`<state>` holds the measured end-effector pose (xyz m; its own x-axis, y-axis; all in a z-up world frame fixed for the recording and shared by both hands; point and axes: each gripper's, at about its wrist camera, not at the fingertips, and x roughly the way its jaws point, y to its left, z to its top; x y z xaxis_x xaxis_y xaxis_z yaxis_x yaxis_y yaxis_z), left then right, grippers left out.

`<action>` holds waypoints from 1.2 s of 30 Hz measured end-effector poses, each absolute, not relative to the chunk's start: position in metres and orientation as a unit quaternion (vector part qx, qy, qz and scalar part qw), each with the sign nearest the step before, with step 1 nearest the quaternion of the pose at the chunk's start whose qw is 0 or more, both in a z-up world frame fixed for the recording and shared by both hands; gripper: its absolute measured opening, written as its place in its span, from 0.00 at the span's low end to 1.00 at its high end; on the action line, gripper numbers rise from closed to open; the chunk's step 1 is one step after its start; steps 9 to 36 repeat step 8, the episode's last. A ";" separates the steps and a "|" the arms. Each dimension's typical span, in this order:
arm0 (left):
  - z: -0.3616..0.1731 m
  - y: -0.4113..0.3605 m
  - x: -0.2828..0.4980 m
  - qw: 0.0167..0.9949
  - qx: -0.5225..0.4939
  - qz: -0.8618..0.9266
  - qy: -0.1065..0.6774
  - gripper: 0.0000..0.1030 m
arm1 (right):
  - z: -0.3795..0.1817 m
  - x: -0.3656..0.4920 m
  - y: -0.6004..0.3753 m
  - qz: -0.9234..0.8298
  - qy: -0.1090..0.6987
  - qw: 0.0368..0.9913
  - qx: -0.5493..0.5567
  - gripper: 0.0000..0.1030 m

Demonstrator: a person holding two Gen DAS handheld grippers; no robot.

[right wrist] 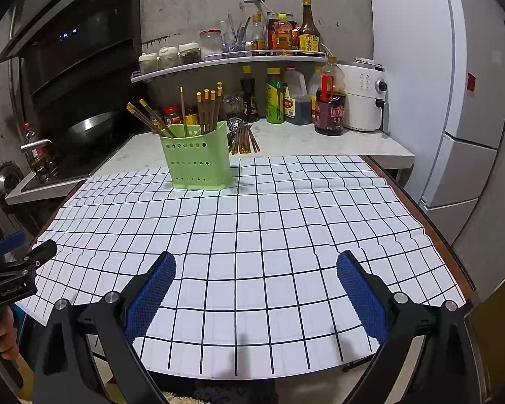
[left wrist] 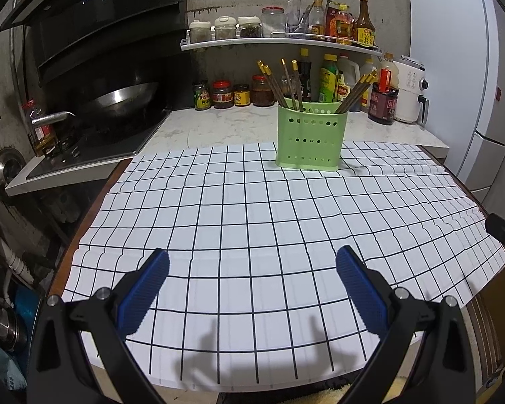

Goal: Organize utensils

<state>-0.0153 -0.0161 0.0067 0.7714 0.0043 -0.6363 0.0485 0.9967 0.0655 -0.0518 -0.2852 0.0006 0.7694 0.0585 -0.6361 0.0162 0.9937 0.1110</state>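
Both claws are spread wide and carry nothing, hovering low over the near edge of the gridded mat.

Green holder stands upright at the far edge of the mat, chopsticks already leaning out of it in two bunches.

Loose utensils, more chopsticks and what looks like a spoon, lie flat on the tabletop just behind the holder, to its right; seen only in the right wrist view. In the left view the holder hides them.

Their long axis runs roughly front to back, tips toward the mat.

From the right claw the pile is far ahead and slightly left of centre. From the left claw the holder is ahead and a little right, blocking a straight line to the pile.

Judgement: the right claw has the clearer path, so the next reach likely goes forward past the holder's right side, fingers straddling the bundle across its length.
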 end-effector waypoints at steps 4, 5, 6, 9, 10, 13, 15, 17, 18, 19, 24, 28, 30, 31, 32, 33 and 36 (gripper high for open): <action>0.004 -0.014 -0.010 0.936 0.038 -0.013 0.349 0.94 | -0.001 -0.048 -0.287 0.007 0.341 0.938 0.058 0.93; 0.003 -0.013 -0.009 0.935 0.037 -0.011 0.352 0.94 | -0.002 -0.047 -0.288 0.006 0.341 0.938 0.059 0.93; 0.001 -0.012 -0.007 0.934 0.038 -0.008 0.354 0.94 | -0.003 -0.045 -0.289 0.006 0.341 0.938 0.060 0.93; -0.002 -0.010 -0.001 0.933 0.041 -0.004 0.356 0.94 | -0.004 -0.037 -0.293 0.005 0.341 0.938 0.060 0.93; -0.002 -0.010 -0.001 0.933 0.041 -0.004 0.356 0.94 | -0.004 -0.037 -0.293 0.005 0.341 0.938 0.060 0.93; -0.002 -0.010 -0.001 0.933 0.041 -0.004 0.356 0.94 | -0.004 -0.037 -0.293 0.005 0.341 0.938 0.060 0.93; -0.002 -0.010 -0.001 0.933 0.041 -0.004 0.356 0.94 | -0.004 -0.037 -0.293 0.005 0.341 0.938 0.060 0.93; -0.002 -0.010 -0.001 0.933 0.041 -0.004 0.356 0.94 | -0.004 -0.037 -0.293 0.005 0.341 0.938 0.060 0.93; -0.002 -0.010 -0.001 0.933 0.041 -0.004 0.356 0.94 | -0.004 -0.037 -0.293 0.005 0.341 0.938 0.060 0.93; -0.002 -0.010 -0.001 0.933 0.041 -0.004 0.356 0.94 | -0.004 -0.037 -0.293 0.005 0.341 0.938 0.060 0.93; -0.002 -0.010 -0.001 0.933 0.041 -0.004 0.356 0.94 | -0.004 -0.037 -0.293 0.005 0.341 0.938 0.060 0.93; -0.002 -0.010 -0.001 0.933 0.041 -0.004 0.356 0.94 | -0.004 -0.037 -0.293 0.005 0.341 0.938 0.060 0.93; -0.002 -0.010 -0.001 0.933 0.041 -0.004 0.356 0.94 | -0.004 -0.037 -0.293 0.005 0.341 0.938 0.060 0.93; -0.002 -0.010 -0.001 0.933 0.041 -0.004 0.356 0.94 | -0.004 -0.037 -0.293 0.005 0.341 0.938 0.060 0.93; -0.002 -0.010 -0.001 0.933 0.041 -0.004 0.356 0.94 | -0.004 -0.037 -0.293 0.005 0.341 0.938 0.060 0.93; -0.002 -0.010 -0.001 0.933 0.041 -0.004 0.356 0.94 | -0.004 -0.037 -0.293 0.005 0.341 0.938 0.060 0.93; -0.002 -0.010 -0.001 0.933 0.041 -0.004 0.356 0.94 | -0.004 -0.037 -0.293 0.005 0.341 0.938 0.060 0.93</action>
